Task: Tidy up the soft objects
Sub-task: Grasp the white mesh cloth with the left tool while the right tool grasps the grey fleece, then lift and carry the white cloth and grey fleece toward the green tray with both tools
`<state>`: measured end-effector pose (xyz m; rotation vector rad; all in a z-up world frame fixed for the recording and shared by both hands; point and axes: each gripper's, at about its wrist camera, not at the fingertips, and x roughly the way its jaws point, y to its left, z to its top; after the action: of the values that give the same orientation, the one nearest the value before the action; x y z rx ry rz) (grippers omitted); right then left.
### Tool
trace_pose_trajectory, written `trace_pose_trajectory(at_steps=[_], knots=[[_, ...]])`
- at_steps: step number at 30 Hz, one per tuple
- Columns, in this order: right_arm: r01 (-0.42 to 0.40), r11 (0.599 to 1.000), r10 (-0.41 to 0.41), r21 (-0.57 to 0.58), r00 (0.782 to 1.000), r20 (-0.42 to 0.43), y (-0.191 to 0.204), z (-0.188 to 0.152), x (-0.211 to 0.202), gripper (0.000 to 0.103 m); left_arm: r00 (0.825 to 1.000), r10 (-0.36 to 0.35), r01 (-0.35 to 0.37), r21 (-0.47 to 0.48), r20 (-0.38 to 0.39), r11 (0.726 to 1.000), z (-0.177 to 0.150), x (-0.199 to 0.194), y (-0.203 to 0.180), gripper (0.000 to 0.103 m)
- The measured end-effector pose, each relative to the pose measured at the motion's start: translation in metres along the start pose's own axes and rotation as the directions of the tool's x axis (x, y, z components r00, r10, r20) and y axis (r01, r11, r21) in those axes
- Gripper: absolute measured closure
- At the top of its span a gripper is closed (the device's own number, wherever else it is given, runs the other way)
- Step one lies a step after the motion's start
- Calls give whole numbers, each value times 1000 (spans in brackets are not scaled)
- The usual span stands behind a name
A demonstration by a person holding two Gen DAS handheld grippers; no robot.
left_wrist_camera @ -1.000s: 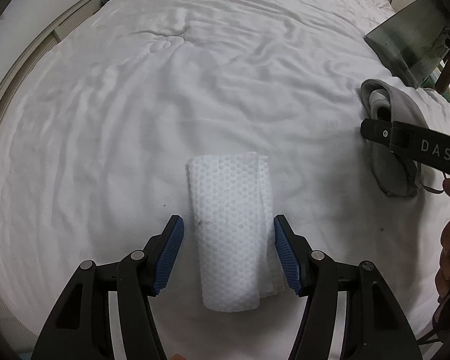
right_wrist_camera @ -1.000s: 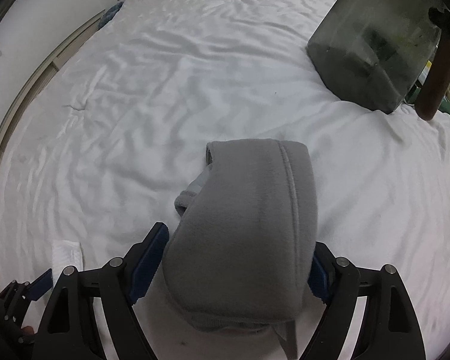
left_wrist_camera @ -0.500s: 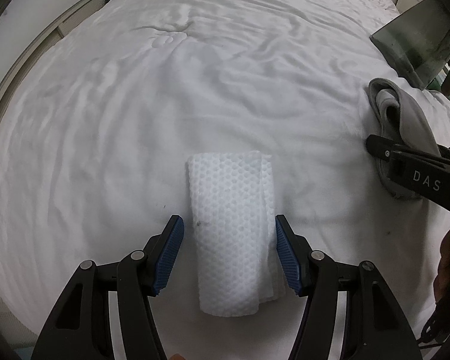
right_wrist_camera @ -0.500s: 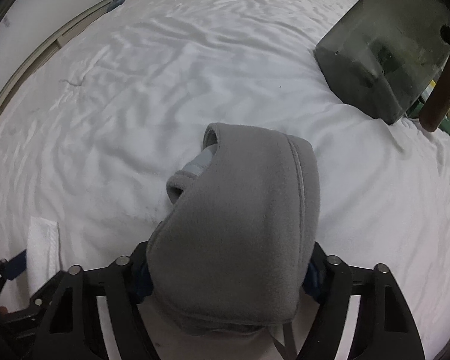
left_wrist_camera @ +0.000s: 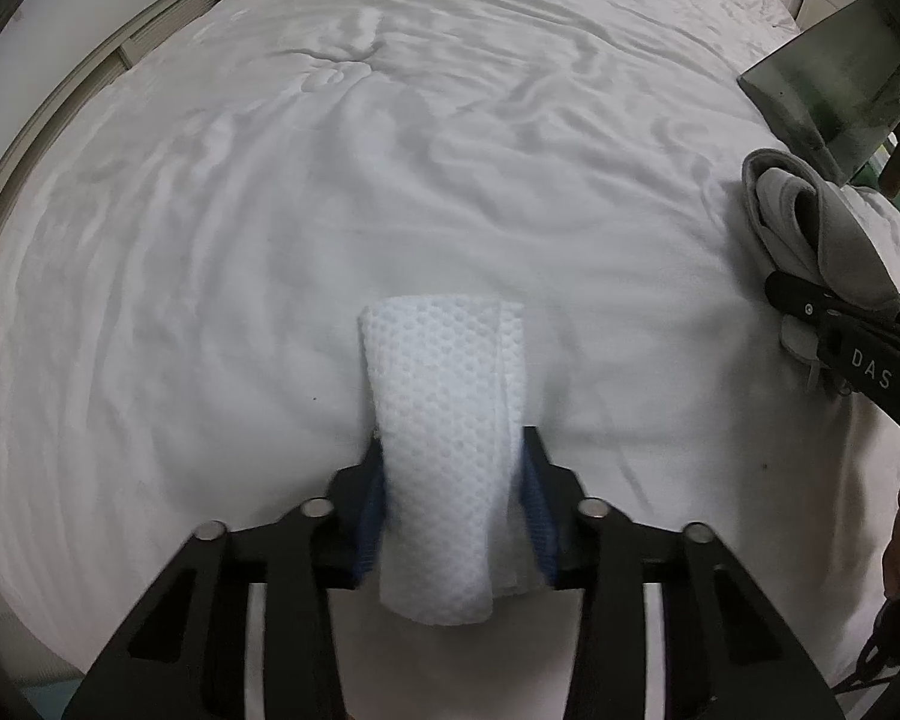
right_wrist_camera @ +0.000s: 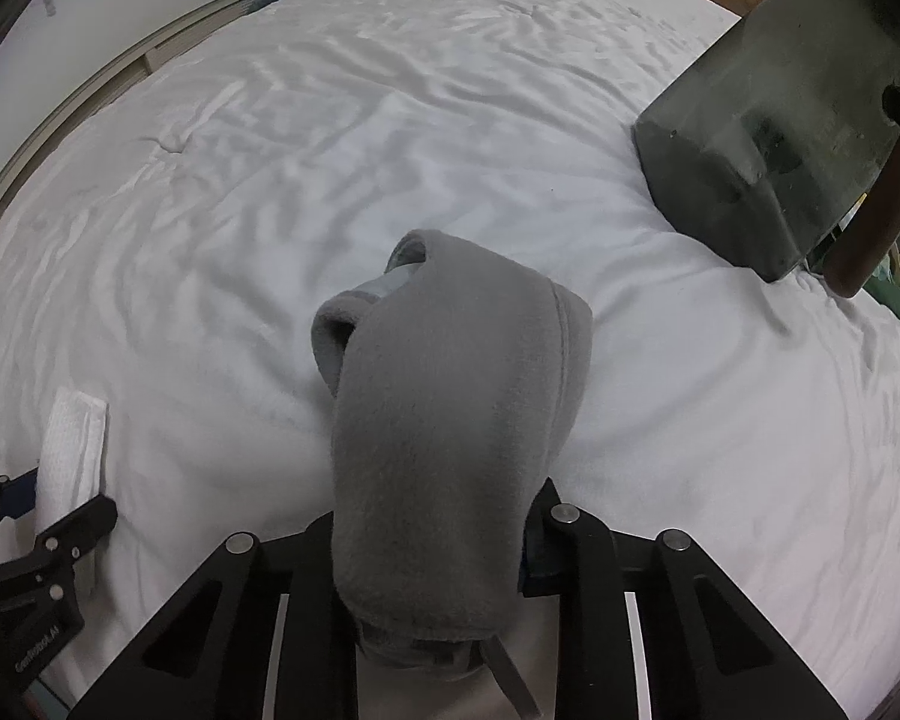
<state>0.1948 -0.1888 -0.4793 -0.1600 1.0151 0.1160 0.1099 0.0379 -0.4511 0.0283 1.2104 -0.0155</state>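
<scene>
**Both grippers pinching folded cloths on the bed**

Nearest in the left wrist view, the left gripper (left_wrist_camera: 453,498) has its jaws closing, blue pads pressed into the sides of the white waffle cloth (left_wrist_camera: 444,432). The folded cloth's long axis runs straight away from the camera, its far end lying on the white bedsheet (left_wrist_camera: 270,210).

In the right wrist view, the right gripper (right_wrist_camera: 432,540) is clenched tight on the grey fleece piece (right_wrist_camera: 450,408), squeezing its near end narrow. Its long axis also points away from the camera, the wider far end leaning slightly right, folded edges showing at the left.

Farther off to the right, a dark translucent bin (right_wrist_camera: 774,138) sits on the sheet.
</scene>
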Motion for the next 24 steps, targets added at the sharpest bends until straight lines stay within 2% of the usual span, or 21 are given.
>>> trace_pose_trajectory(at_steps=[4, 9, 16, 24], knots=[[-14, 1000, 14, -10, 1000, 6, -5, 0, -4, 82, 1000, -11, 11, -7, -5, 1000, 0, -4, -4, 83], [-42, 999, 42, -24, 999, 12, -12, -2, -9, 83, 1000, -8, 8, -7, -7, 1000, 4, -8, -9, 88], [-91, 996, 92, -21, 995, 25, -23, -4, -21, 84, 1000, -13, 13, -13, 15, 1000, 9, -21, -13, 90], [-128, 991, 129, -37, 991, 24, -38, -11, -37, 84, 999, -17, 17, 10, 29, 1000, 14, -31, -36, 90]])
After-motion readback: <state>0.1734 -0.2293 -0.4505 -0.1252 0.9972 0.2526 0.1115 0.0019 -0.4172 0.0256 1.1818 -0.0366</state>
